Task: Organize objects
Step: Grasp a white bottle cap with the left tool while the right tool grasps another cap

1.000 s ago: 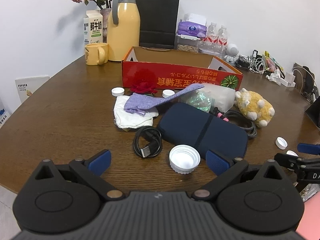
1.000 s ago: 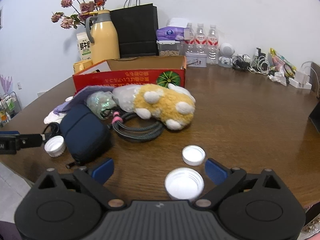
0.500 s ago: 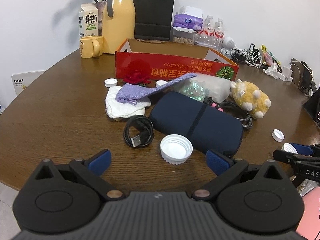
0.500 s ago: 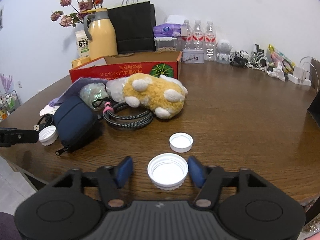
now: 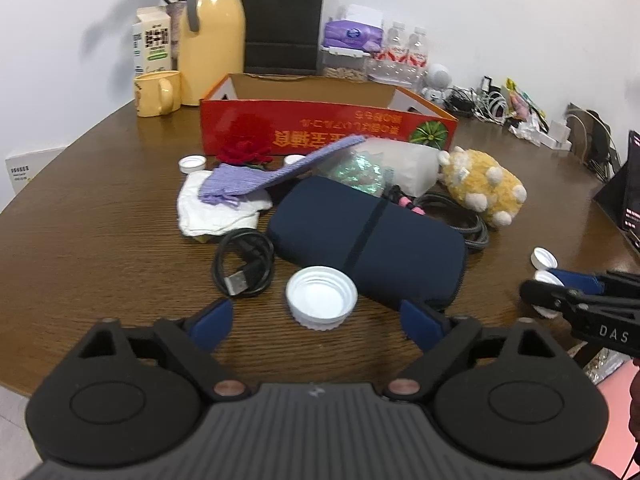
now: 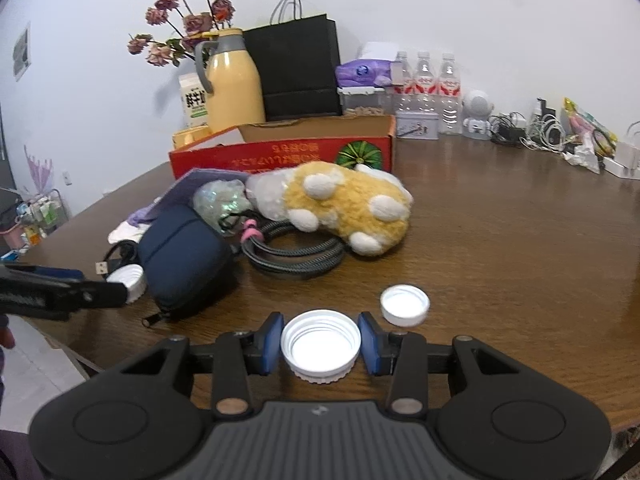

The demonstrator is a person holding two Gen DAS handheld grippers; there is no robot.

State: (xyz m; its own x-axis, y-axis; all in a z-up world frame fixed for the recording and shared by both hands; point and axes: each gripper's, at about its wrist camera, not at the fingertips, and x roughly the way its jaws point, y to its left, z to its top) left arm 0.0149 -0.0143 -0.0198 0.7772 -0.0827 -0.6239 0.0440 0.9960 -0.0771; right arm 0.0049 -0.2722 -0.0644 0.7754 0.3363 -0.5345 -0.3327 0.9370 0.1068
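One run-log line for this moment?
right hand-held gripper: closing around wide white cap | left hand-held gripper: closing, astride second white cap, pads clear | red box: no caps visible inside

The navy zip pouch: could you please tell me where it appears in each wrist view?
Left wrist: navy zip pouch sits centre, just beyond the white cap.
Right wrist: navy zip pouch lies left of centre, beside the coiled braided cable.
Shared landmark: red cardboard box behind it.
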